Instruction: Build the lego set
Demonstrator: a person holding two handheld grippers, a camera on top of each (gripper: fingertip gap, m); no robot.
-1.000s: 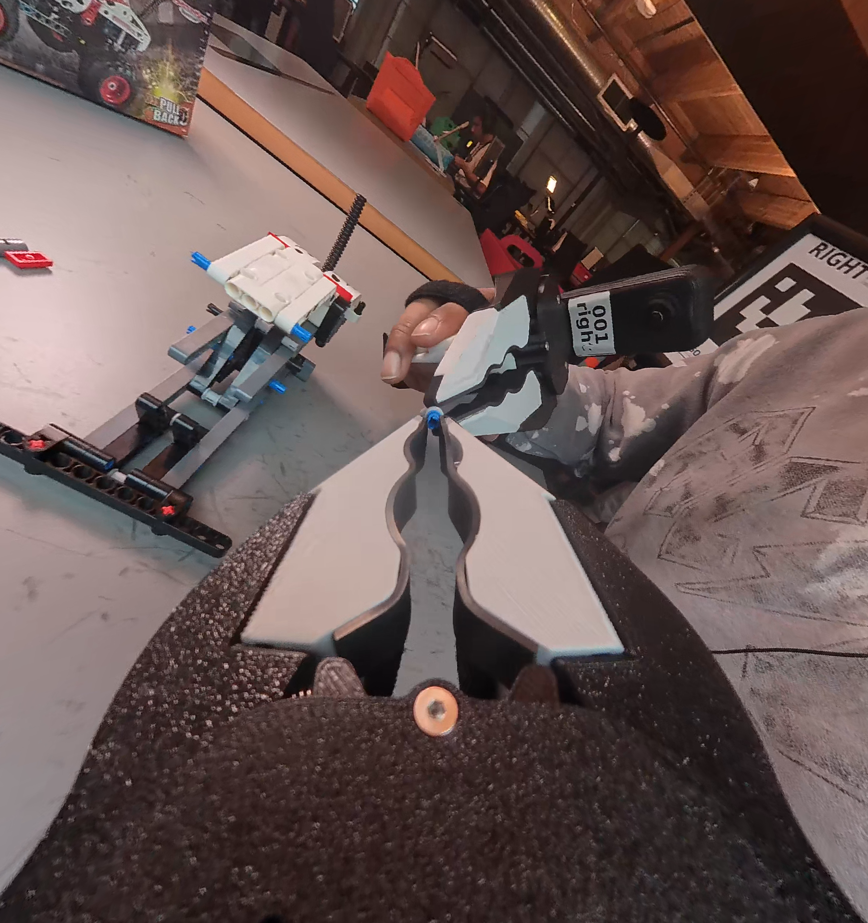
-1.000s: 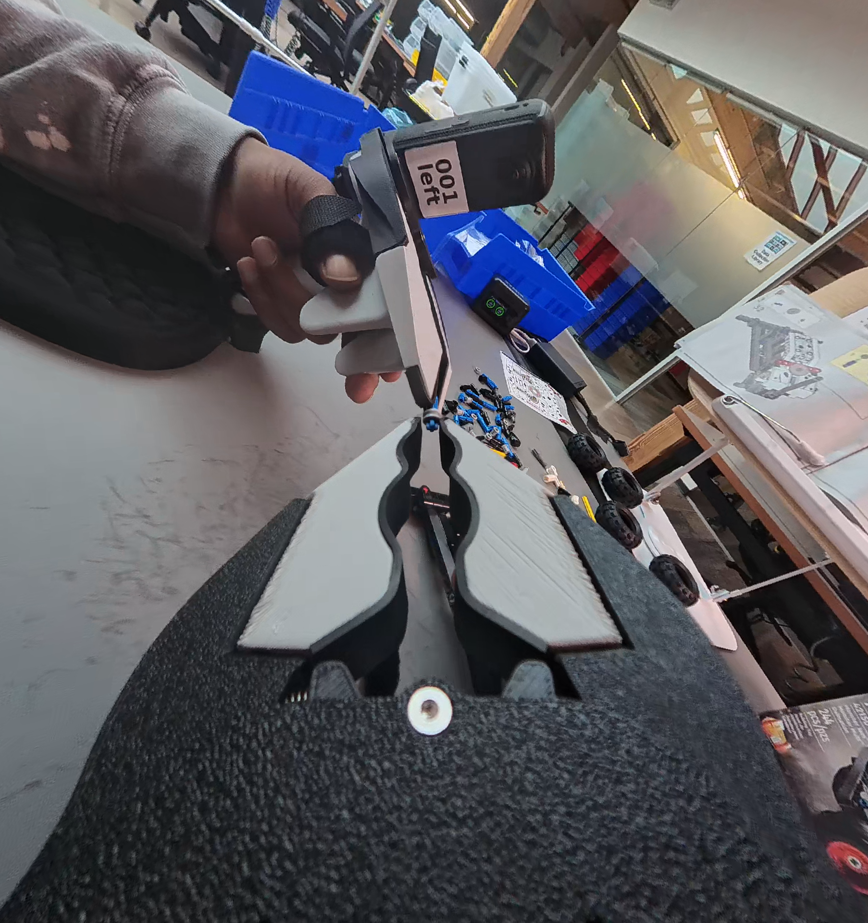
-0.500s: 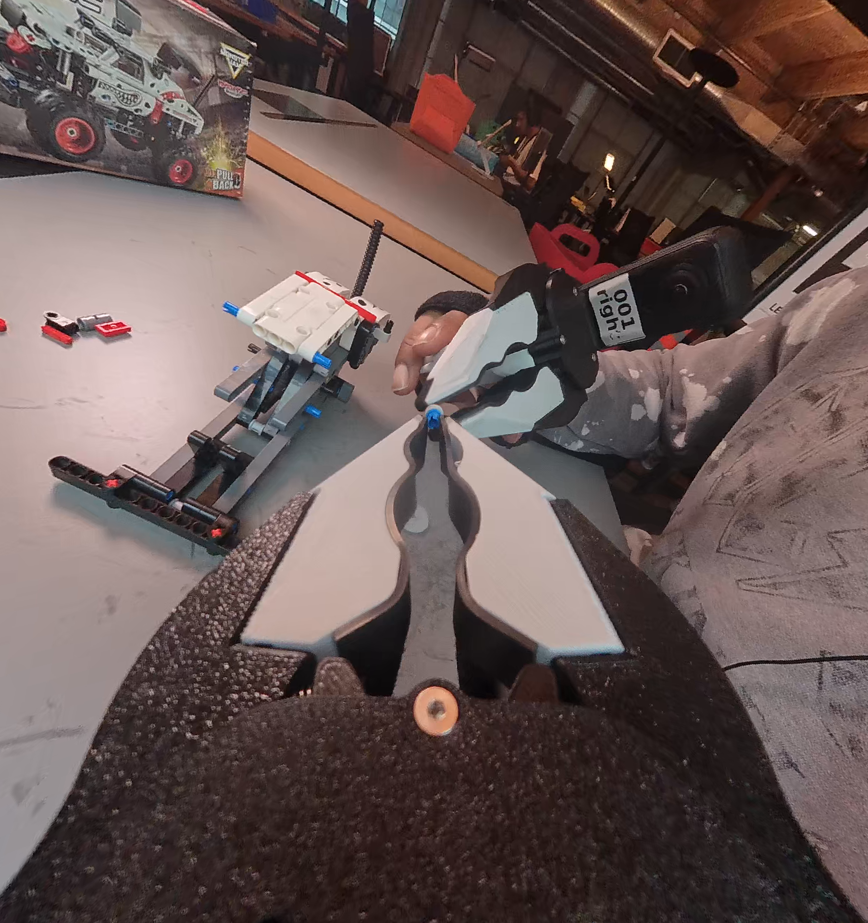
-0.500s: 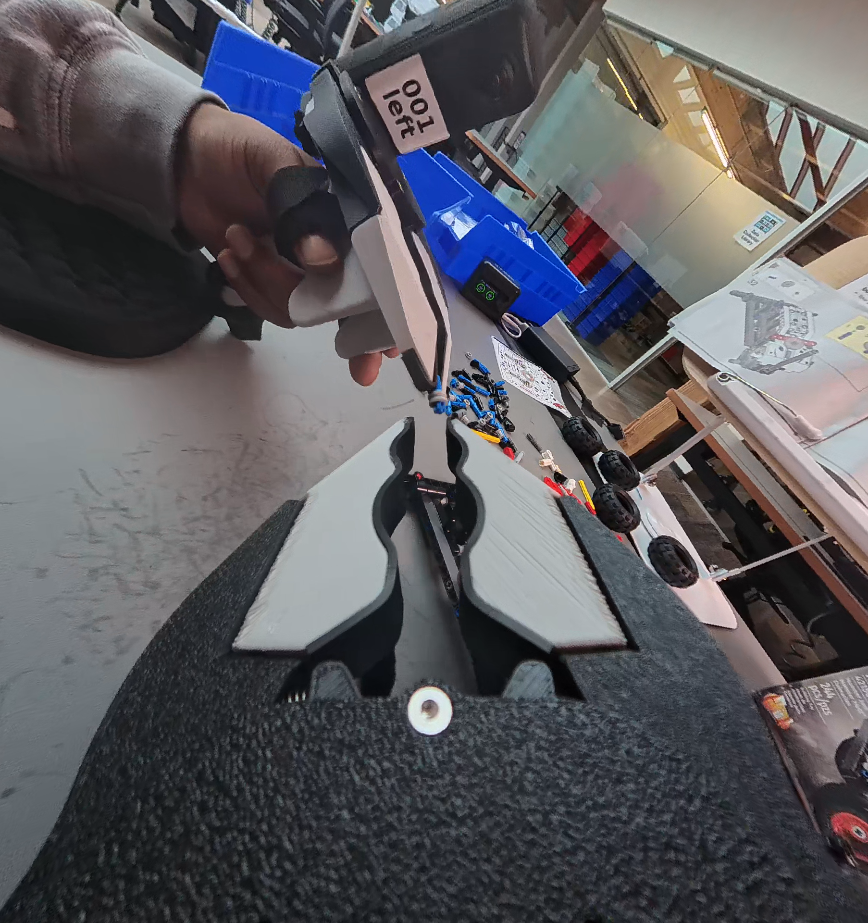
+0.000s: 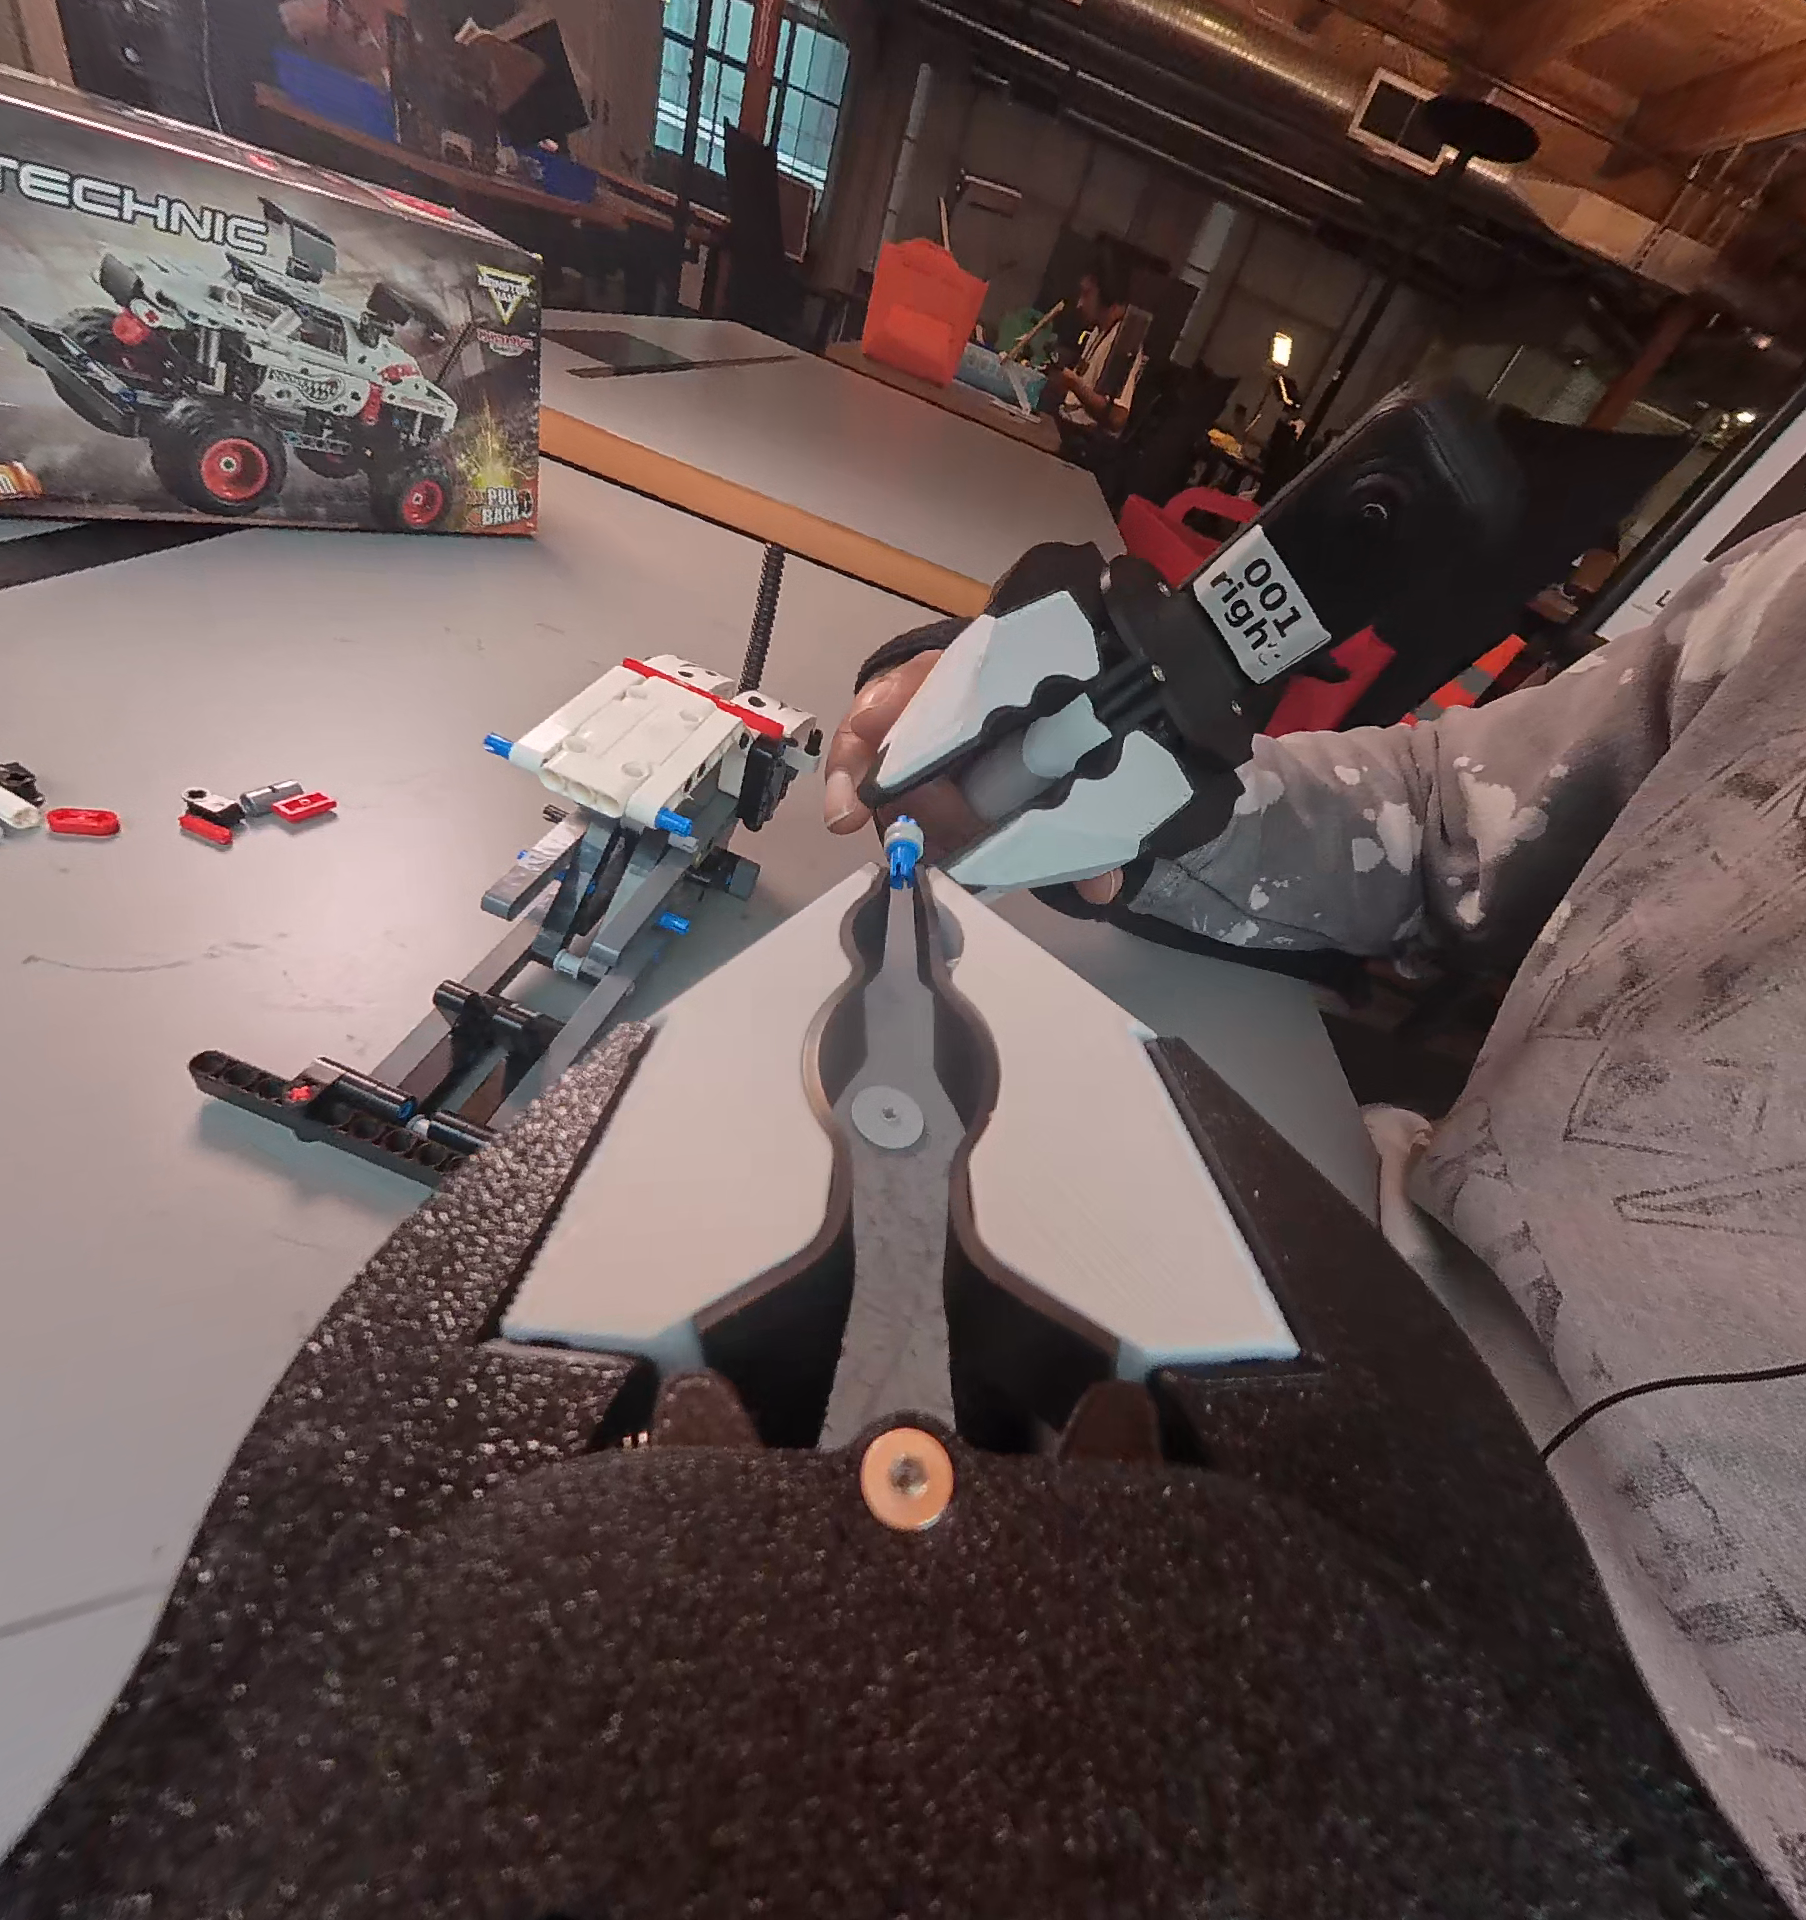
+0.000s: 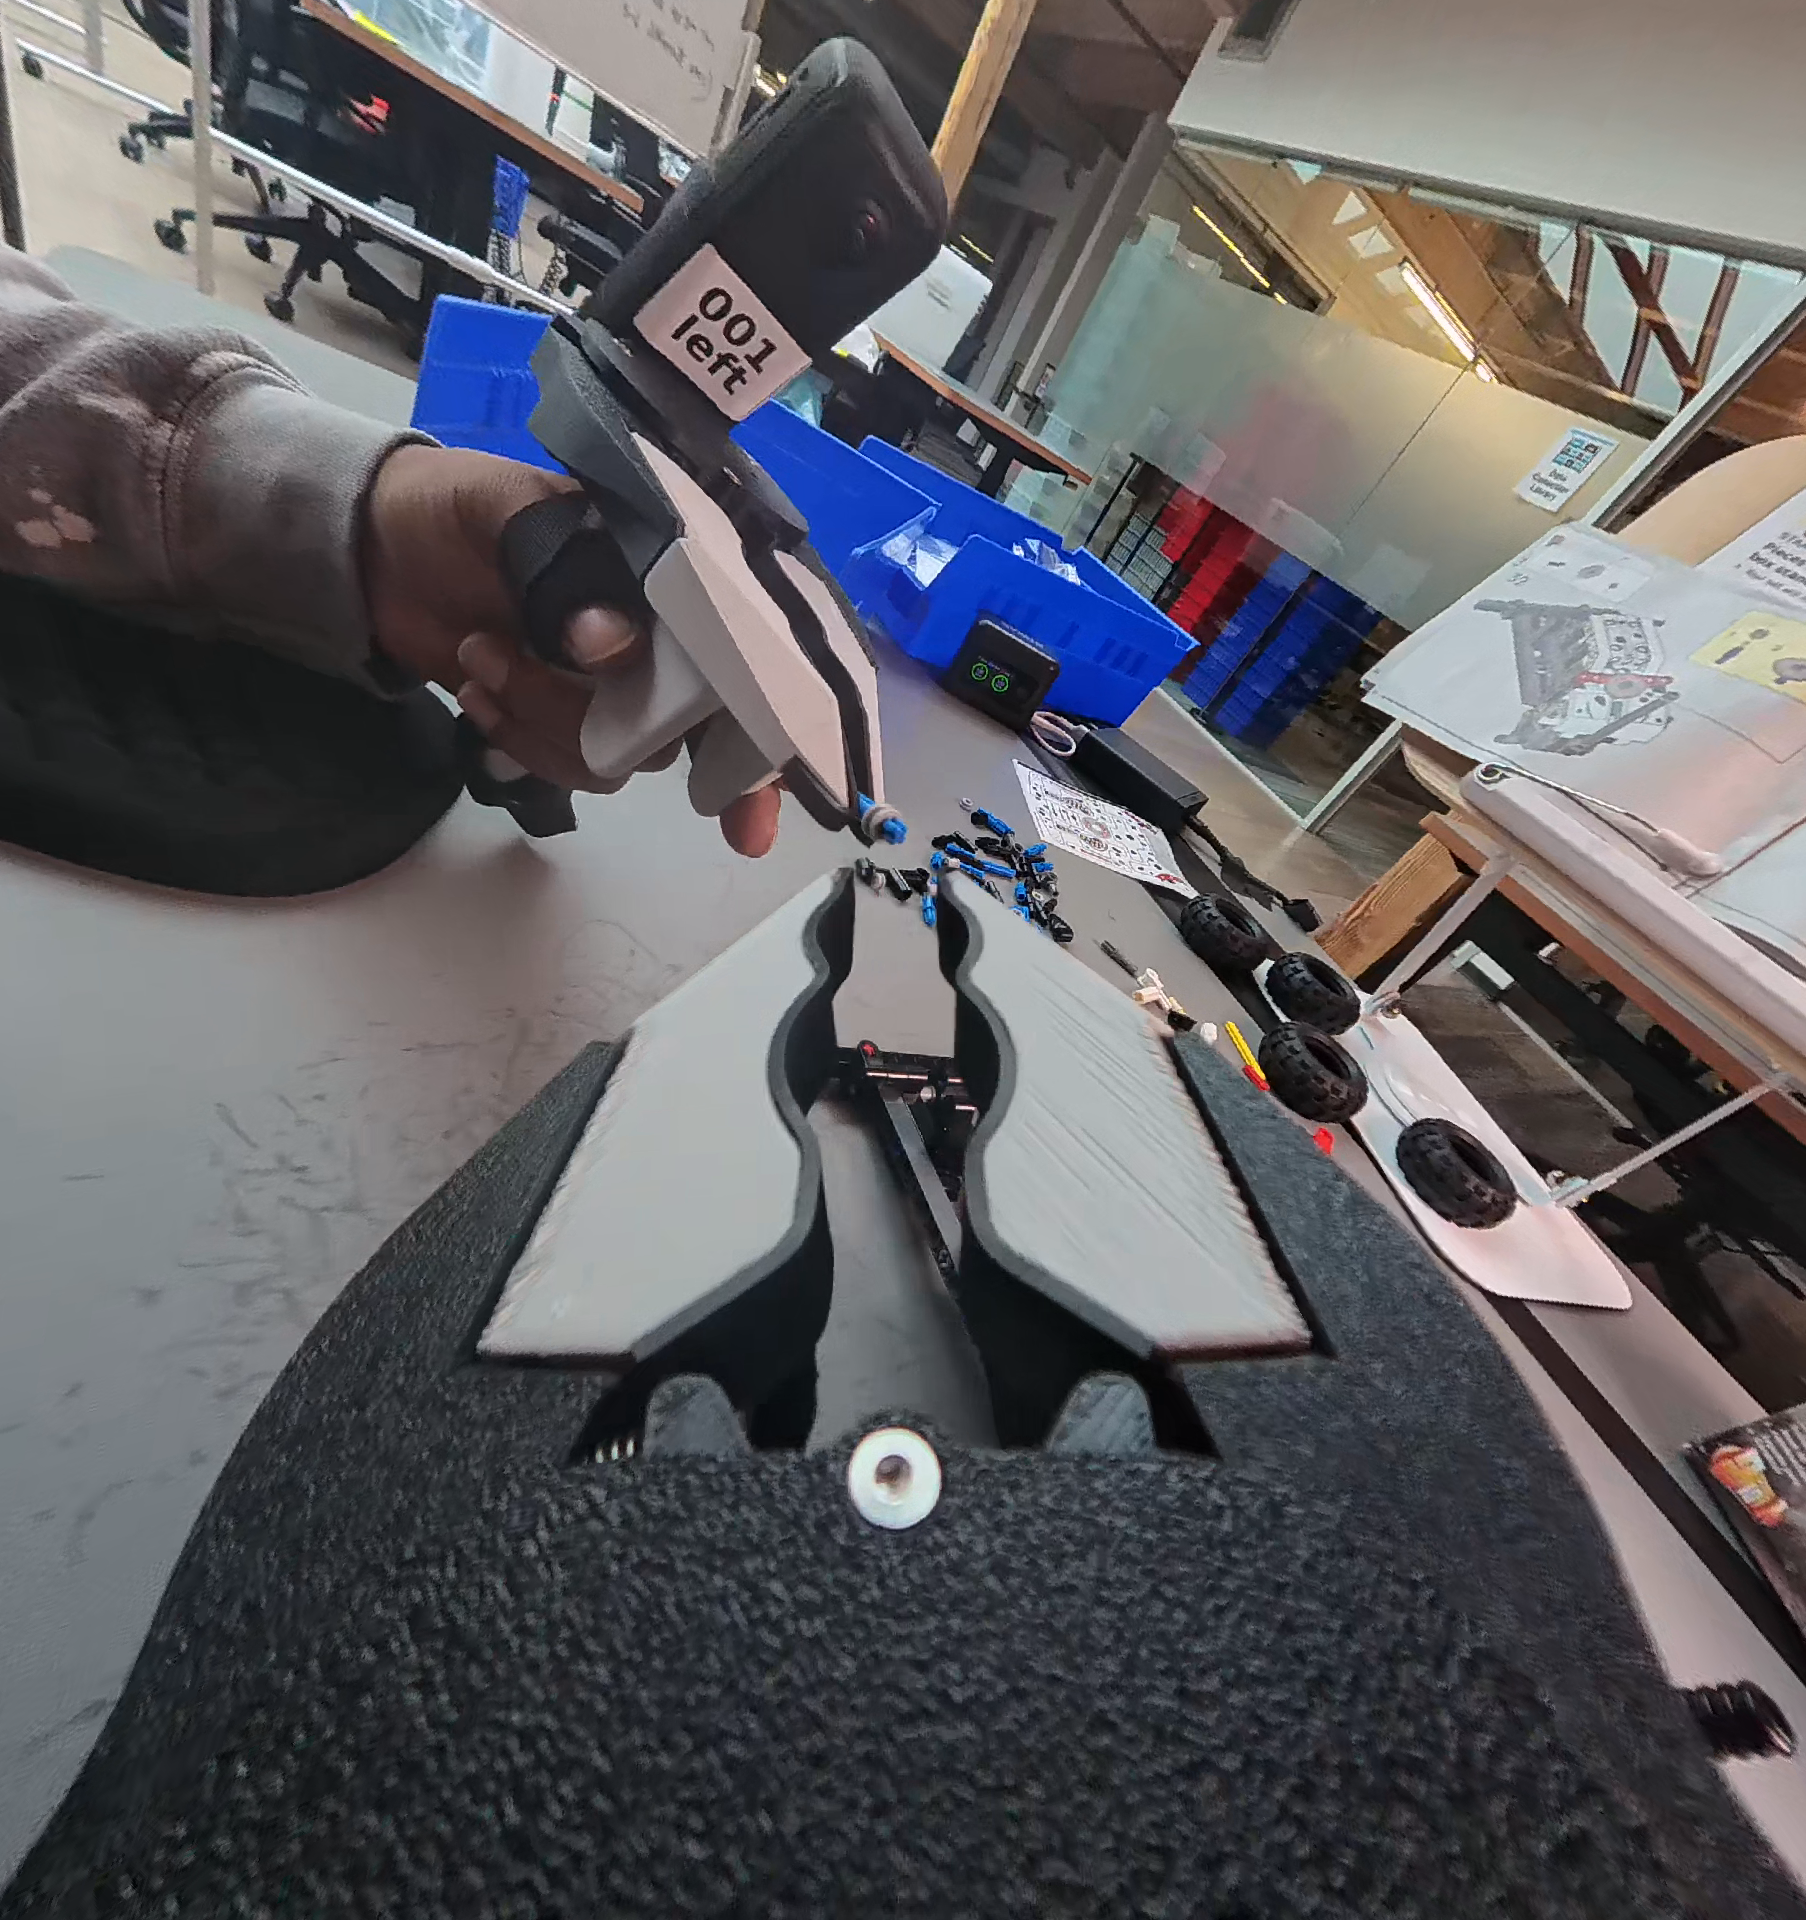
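L tongs [image 5: 904,883] clenched on blue pin [image 5: 901,844] | R tongs [image 6: 897,894] released, empty | chassis [image 5: 608,862] mid-table, L side of pin, I'd use L

table [image 5: 151,1299]: smooth matt grey, scuffed
pin [image 5: 901,837]: glossy blue plastic
tyres [image 6: 1312,1070]: knobbly black rubber
box [image 5: 255,343]: printed glossy card

Right tongs [image 6: 897,891] now parted, seemingly off the blue pin [image 5: 901,837].
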